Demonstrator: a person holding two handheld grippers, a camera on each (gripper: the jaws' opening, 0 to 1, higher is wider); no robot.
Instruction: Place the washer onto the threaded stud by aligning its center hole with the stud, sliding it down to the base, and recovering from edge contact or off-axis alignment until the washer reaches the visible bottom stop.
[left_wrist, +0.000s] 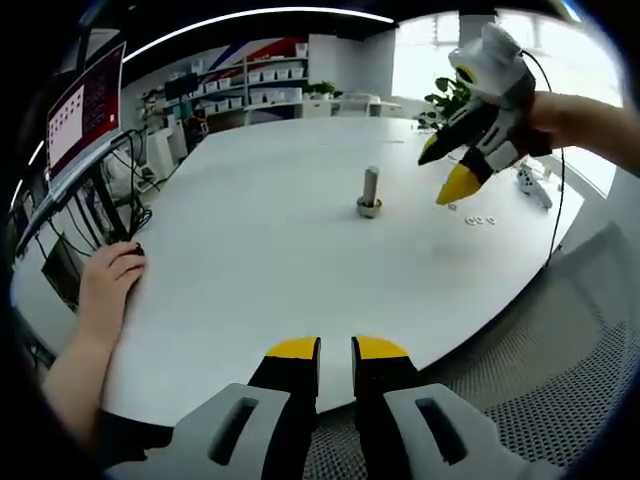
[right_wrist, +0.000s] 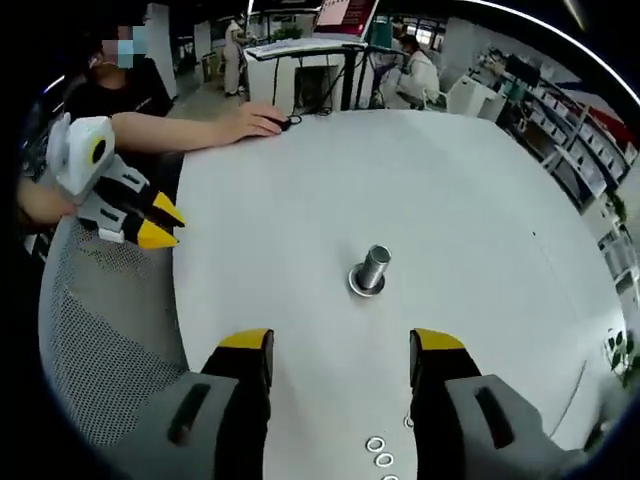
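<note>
- Nearest the lens in the left gripper view, the left gripper (left_wrist: 335, 350) is seen with its yellow-tipped jaws almost together, a narrow slit left between them and nothing held; it is poised over the near edge of the white table (left_wrist: 260, 260), with a grey mesh chair (left_wrist: 560, 350) showing below the edge at the right.
- At the bottom of the right gripper view, the right gripper (right_wrist: 341, 352) is seen with its jaws spread wide and nothing between them, poised above the table (right_wrist: 480, 200).
- Just beyond the right gripper's jaws, towards the bottom rim of that view, a few small washers (right_wrist: 378, 452) are seen lying flat on the table, well apart from the stud; none is held.
- Further out, near the middle of the table, the threaded stud (right_wrist: 372, 270) is seen standing upright on its round base, apart from both grippers.
- From the left gripper view, the same stud (left_wrist: 370, 193) is seen mid-table, with the washers (left_wrist: 480, 220) lying to its right and the right gripper (left_wrist: 445, 170) hanging in the air above them, jaws pointing down towards the table.
- At the table's side, a person's hand (left_wrist: 110, 280) is seen resting on a dark mouse.
- Farthest off, shelving with white bins (left_wrist: 260, 85) is seen against the back wall.
</note>
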